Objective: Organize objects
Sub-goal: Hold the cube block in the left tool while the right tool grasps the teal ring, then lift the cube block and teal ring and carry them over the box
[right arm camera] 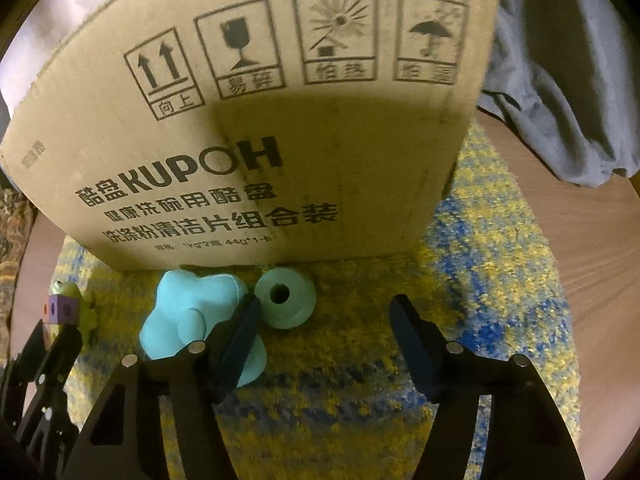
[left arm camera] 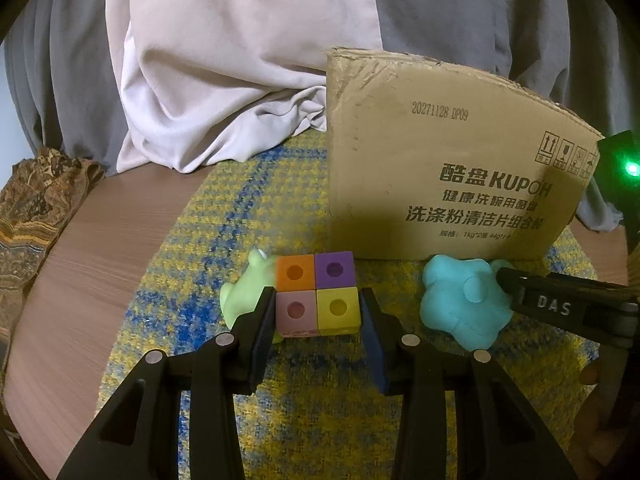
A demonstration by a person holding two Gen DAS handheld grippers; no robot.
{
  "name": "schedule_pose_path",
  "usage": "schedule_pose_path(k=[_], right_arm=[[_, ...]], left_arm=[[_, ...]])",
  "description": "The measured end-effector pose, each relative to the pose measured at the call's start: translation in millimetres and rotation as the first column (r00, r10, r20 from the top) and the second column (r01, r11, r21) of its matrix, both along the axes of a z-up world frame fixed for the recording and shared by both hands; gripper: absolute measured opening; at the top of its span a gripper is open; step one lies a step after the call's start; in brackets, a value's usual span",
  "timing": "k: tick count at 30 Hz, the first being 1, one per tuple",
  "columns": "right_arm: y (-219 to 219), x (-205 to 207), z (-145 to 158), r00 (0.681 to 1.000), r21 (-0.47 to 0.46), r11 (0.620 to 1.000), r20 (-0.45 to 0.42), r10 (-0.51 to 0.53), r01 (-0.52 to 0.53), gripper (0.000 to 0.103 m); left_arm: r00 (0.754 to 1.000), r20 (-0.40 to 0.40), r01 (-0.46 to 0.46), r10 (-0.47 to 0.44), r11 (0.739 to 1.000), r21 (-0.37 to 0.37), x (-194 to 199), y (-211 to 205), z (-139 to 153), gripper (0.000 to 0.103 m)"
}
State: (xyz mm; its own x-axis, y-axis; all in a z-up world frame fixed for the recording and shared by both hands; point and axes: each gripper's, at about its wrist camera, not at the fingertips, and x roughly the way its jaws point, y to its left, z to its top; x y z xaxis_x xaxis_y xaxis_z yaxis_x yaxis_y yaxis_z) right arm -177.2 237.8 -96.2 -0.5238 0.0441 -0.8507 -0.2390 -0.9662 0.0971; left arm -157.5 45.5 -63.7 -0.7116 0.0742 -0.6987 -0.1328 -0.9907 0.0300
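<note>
A block of four joined cubes [left arm camera: 316, 294], orange, purple, pink and yellow, lies on the yellow-blue mat [left arm camera: 224, 216] in front of the cardboard box [left arm camera: 440, 160]. My left gripper [left arm camera: 320, 300] is open with a finger on each side of the block; whether the fingers touch it I cannot tell. A pale green toy [left arm camera: 244, 292] lies just left of it. A light blue star-shaped soft toy [left arm camera: 460, 300] [right arm camera: 192, 312] lies to the right. My right gripper [right arm camera: 324, 312] is open and empty, its left finger over the star toy. A mint green round piece with a hole [right arm camera: 284, 296] sits just ahead of it by the box [right arm camera: 260, 120].
The mat [right arm camera: 500, 280] lies on a wooden table [left arm camera: 100, 248]. Pale pink cloth [left arm camera: 224, 80] and grey cloth [right arm camera: 568, 100] lie behind the box. A patterned brown cloth [left arm camera: 32, 208] hangs at the table's left edge.
</note>
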Motion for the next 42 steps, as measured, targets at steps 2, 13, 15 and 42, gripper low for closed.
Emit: schedule_pose_path(k=[2,13,15,42], right_arm=[[-2,-1,0,1.0,0.006,1.0,-0.003,0.002,-0.002,0.067],[-3,-5,-7,1.0,-0.015,0.999,0.007,0.03,-0.03,0.036],[-3,-3,-7,1.0,-0.015,0.999,0.003,0.031,-0.031,0.036],[20,78,38,0.989,0.005,1.0,-0.15,0.006,-0.005,0.036]], left_arm=[[1.0,0.001,0.001,-0.001,1.0,0.001,0,0,0,0.04],[1.0,0.011,0.003,-0.003,1.0,0.007,-4,2,0,0.04],[1.0,0.01,0.003,-0.004,1.0,0.007,-4,2,0,0.04],[0.997,-0.068,0.033,-0.032,0.999,0.011,20,21,36,0.04]])
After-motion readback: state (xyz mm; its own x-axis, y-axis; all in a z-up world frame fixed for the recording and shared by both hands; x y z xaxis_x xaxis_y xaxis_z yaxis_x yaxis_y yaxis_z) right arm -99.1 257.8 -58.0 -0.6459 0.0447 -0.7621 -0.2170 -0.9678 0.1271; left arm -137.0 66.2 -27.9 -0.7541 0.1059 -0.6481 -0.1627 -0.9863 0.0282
